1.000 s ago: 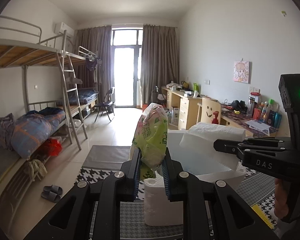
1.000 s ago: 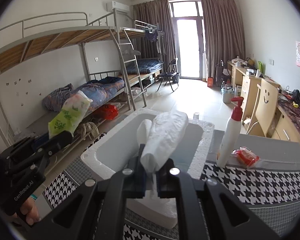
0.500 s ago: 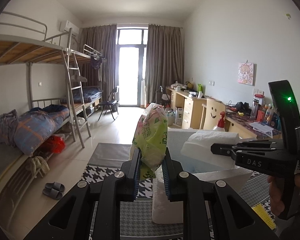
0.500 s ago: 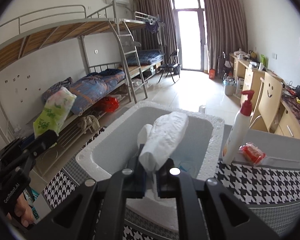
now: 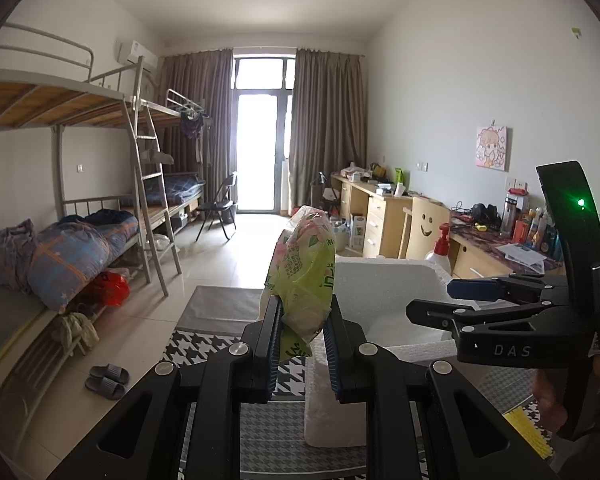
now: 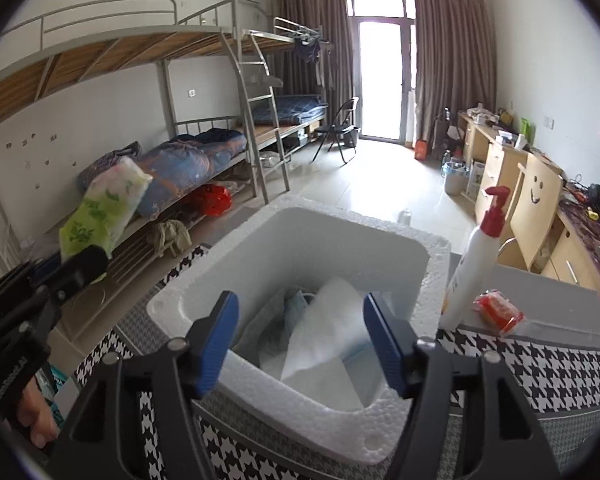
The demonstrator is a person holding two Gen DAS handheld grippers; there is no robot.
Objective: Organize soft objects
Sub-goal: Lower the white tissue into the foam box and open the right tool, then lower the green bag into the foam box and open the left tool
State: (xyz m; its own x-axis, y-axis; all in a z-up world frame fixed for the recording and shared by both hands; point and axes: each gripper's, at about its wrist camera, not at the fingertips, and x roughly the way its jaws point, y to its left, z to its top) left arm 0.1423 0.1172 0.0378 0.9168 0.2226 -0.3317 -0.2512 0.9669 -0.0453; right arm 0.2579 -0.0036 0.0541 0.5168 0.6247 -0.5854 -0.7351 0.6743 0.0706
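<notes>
Right tongs [image 6: 302, 336] now spread, white pack [image 6: 324, 332] released into foam box [image 6: 404, 240].

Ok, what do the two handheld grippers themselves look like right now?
Both are black plastic with silver screws. The left gripper has ribbed blue-edged pads; the right gripper has blue pads. Seen from the left wrist, the right unit shows "DAS" lettering and a green LED. Bare hands, no sleeves visible.
</notes>
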